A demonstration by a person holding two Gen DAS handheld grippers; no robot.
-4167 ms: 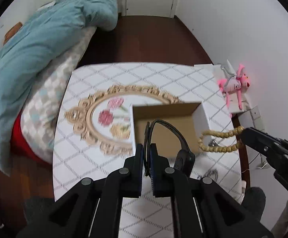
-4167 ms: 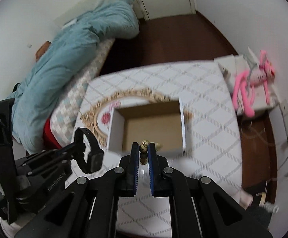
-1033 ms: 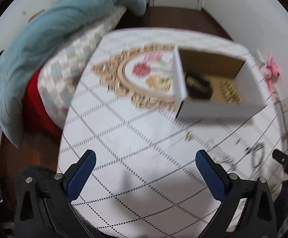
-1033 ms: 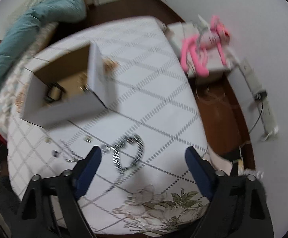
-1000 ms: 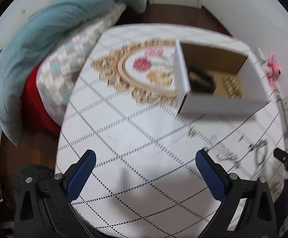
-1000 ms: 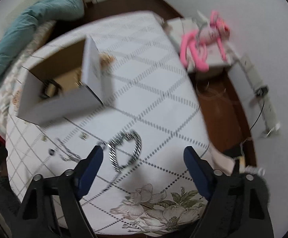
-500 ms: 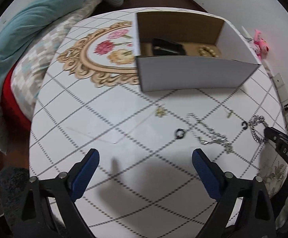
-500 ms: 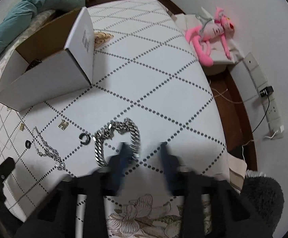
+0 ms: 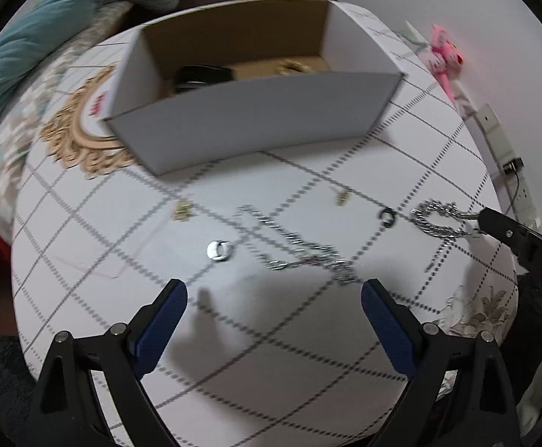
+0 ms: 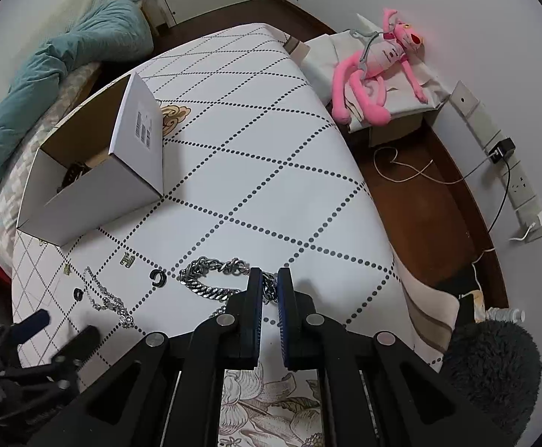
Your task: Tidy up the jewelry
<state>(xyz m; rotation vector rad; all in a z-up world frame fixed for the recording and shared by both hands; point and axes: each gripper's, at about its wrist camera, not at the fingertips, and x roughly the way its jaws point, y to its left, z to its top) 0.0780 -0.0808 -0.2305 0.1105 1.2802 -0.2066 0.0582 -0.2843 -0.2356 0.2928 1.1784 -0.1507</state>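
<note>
The white box already holds a dark band and gold beads — the rest lies on the table in front of it. The right gripper is clamped on the heavy silver chain; the left gripper hangs spread wide above the thin chain and ring.

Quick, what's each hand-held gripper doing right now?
Left hand-held gripper: open, holding nothing.
Right hand-held gripper: shut on the chunky silver chain.

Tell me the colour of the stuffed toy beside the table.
Pink; the stuffed toy shows best in the right wrist view.
</note>
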